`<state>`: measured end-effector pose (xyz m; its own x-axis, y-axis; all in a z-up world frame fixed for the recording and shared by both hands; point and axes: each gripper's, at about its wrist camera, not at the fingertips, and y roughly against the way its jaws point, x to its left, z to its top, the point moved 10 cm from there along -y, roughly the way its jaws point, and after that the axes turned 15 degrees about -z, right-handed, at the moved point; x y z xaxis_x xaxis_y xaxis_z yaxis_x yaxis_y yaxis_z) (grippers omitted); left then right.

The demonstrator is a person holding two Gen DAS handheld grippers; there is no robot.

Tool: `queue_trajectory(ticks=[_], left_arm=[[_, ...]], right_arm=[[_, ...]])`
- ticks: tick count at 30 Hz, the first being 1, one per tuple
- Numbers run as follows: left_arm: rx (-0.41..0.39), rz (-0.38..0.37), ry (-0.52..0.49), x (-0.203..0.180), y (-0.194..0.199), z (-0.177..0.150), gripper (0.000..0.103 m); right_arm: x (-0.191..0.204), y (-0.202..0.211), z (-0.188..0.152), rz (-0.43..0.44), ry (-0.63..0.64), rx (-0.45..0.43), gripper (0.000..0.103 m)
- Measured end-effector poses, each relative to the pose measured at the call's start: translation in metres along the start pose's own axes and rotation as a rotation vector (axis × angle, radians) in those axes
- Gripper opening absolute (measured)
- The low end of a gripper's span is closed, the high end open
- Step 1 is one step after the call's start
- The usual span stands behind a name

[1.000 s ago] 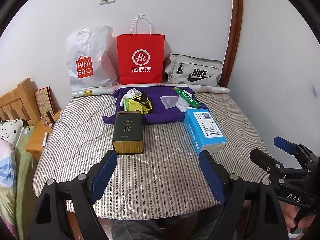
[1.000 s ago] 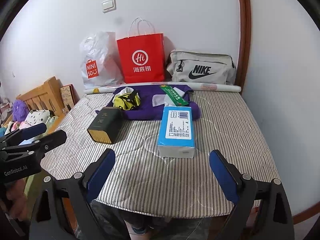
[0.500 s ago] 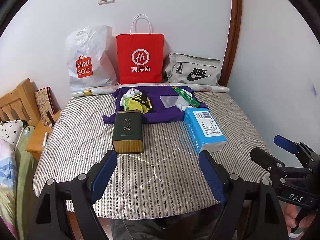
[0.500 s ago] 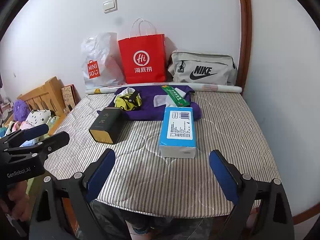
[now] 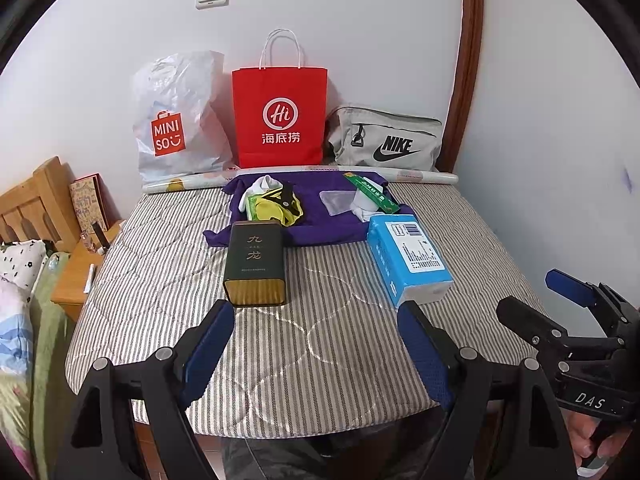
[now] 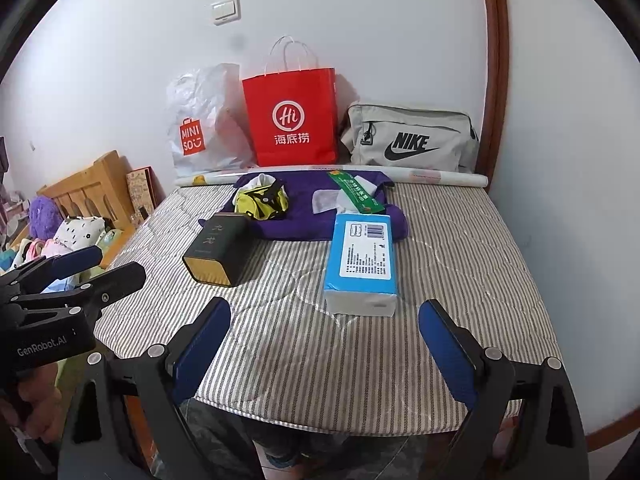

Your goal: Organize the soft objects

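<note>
The left gripper [image 5: 314,344] fills the bottom of its own view, level and pointed across the striped mattress [image 5: 320,360], its blue-padded fingers [image 5: 208,344] spread wide with nothing between them; in the right wrist view it shows again at the left edge [image 6: 96,268], held in a hand [image 6: 34,408] at lower left; the right gripper [image 6: 326,344] sits likewise along the bottom of its own frame, jaws released and wide apart, empty, hovering at the near edge of the mattress; it also appears at the lower right of the left wrist view [image 5: 536,300]

The soft things lie in the upper middle of both frames; a purple cloth [image 5: 320,224] is spread flat near the far side of the mattress, rumpled at its edges; on its left part rests a yellow and black bundle [image 5: 276,208] with a white sock [image 5: 256,188] tucked behind it; on its right part lie a clear plastic pouch [image 5: 338,202], a white wad [image 5: 362,206] and a green box [image 5: 370,196] laid slantwise over the wad; a dark tin [image 5: 256,264] lies on its side at the cloth's near left edge, overlapping it; a blue tissue pack [image 5: 408,264] lies at the near right edge, also touching the cloth; against the wall at the top stand a Miniso bag [image 5: 176,120], a red paper bag [image 5: 280,116] and a grey Nike bag [image 5: 384,140]
</note>
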<state>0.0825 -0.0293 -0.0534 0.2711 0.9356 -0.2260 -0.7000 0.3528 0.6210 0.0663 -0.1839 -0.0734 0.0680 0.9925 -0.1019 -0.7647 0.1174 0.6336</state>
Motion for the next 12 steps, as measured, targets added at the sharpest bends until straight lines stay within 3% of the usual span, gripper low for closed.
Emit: queue_trajectory(ticks=[12], left_arm=[[0.004,0.000,0.005,0.0028,-0.0045,-0.0025,0.083]], right_arm=[[0.0012,-0.0053,-0.0010,0.006,0.004,0.004,0.094]])
